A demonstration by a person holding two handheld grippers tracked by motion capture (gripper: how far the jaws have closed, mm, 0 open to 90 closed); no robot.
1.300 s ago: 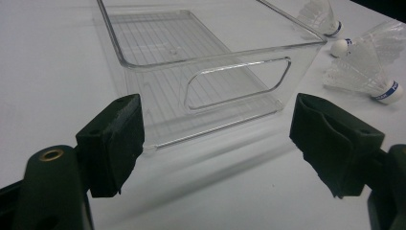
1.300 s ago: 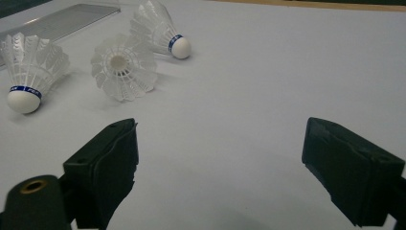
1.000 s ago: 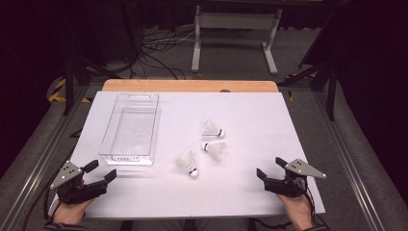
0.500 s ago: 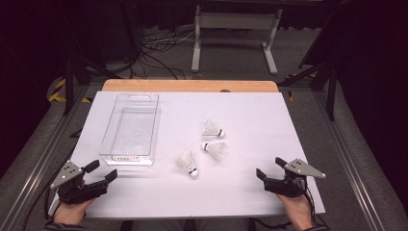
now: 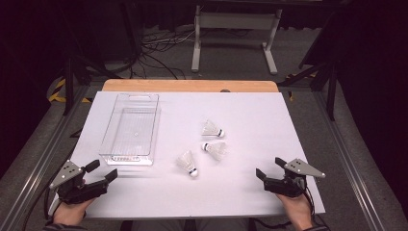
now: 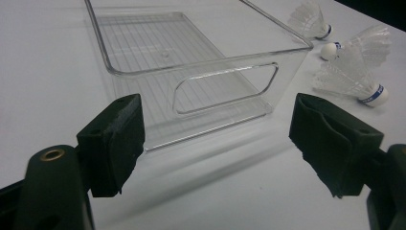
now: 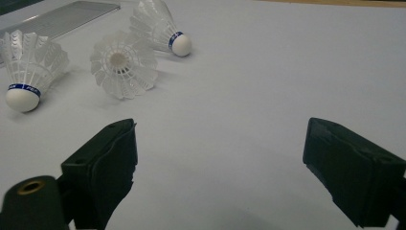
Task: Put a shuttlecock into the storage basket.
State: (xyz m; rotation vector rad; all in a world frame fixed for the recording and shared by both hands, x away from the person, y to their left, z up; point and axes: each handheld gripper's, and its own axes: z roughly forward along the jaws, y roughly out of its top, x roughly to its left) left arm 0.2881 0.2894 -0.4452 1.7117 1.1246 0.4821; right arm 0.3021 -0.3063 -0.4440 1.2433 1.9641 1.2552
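Dark room, grey floor [image 5: 231,57] with tangled cables [image 5: 159,45], white metal stand [image 5: 235,29] behind the table [image 5: 288,125].

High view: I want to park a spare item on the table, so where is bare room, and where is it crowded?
Bare: the white sheet right of the three shuttlecocks, and the near strip between the left tool and right tool. Crowded: the middle, from the clear bin to the shuttlecocks.

Shuttlecocks [image 5: 207,147] right of bin [image 5: 131,129]
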